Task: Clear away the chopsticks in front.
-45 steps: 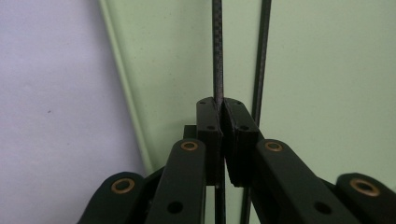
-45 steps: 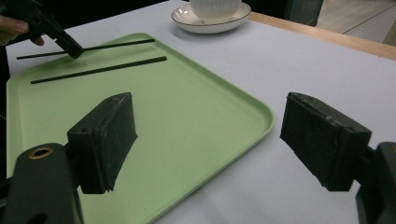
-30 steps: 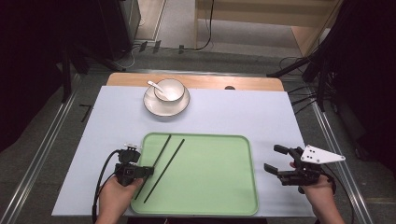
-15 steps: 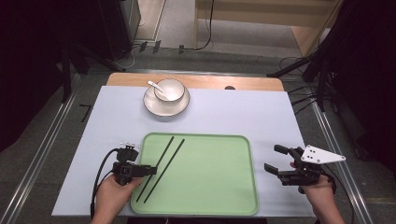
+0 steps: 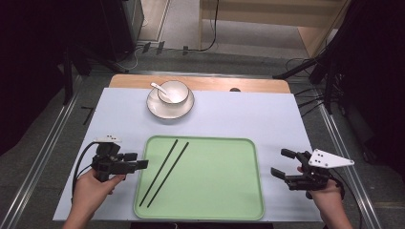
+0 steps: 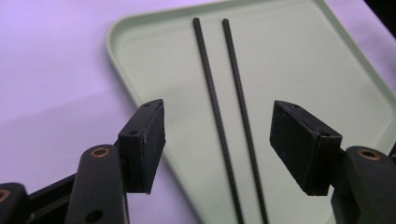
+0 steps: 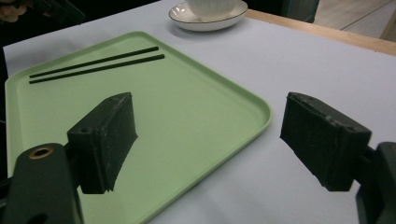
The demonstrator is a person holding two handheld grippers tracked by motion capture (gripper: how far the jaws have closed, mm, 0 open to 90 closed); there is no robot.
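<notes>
Two black chopsticks point(image 5: 165, 171) lie side by side on the left part of a green tray point(image 5: 224, 191). My left gripper point(image 5: 139, 161) hovers at the tray's left rim and points right toward them. Its jaws have just been opening and hold nothing. In the left gripper view the chopsticks point(image 6: 233, 93) lie on the tray point(image 6: 299, 56) beyond the open left gripper point(image 6: 219, 119). My right gripper point(image 5: 282, 164) rests open just off the tray's right edge. The right gripper view shows the right gripper point(image 7: 212, 112) open and empty above the tray's corner point(image 7: 196, 116).
A white bowl with a spoon sits on a saucer point(image 5: 170, 98) at the back of the white table cover point(image 5: 267, 119). A wooden strip point(image 5: 248, 84) runs along the far edge. Dark stands and cables surround the table.
The left gripper's jaws went from shut to wide apart. The left hand drew back to the left, off the chopsticks and up from the tray's edge. The right hand stayed still.
</notes>
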